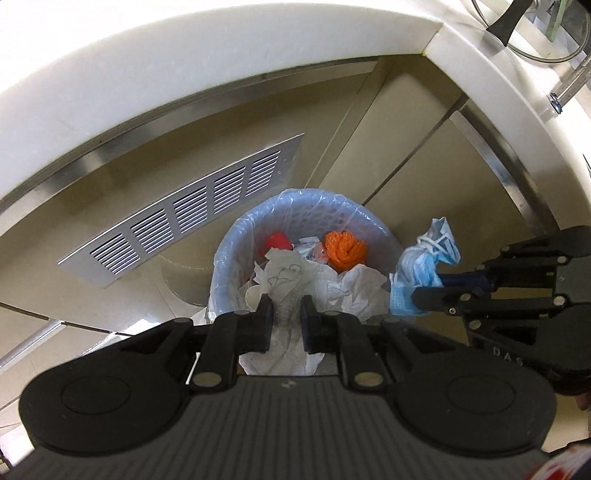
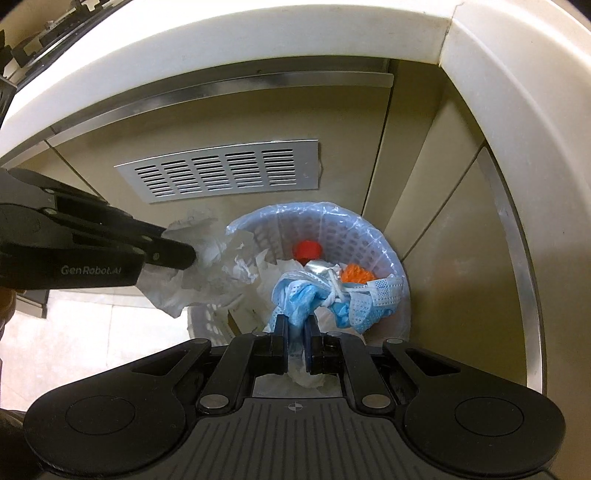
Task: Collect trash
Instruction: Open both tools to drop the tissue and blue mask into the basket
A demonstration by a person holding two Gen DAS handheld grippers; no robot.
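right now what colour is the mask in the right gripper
Light blue with white ear loops; the mask shows best in the right wrist view, pinched by the right gripper.

Left wrist view: the near rim of the waste basket [image 1: 236, 236] is concealed behind the left gripper [image 1: 287, 314] and the white paper towel [image 1: 288, 280] clamped in it. The basket base is not visible. The right gripper [image 1: 424, 291] body is cut off by the right edge. A pan lid [image 1: 532, 33] on the table [image 1: 221, 55] is truncated by the top edge.

Right wrist view: the face masks [image 2: 314, 295] cover most of the basket contents; only parts of an orange item [image 2: 354, 275] and a red item [image 2: 306, 251] show, identity indeterminate. Objects at the upper left corner are too cropped to identify.
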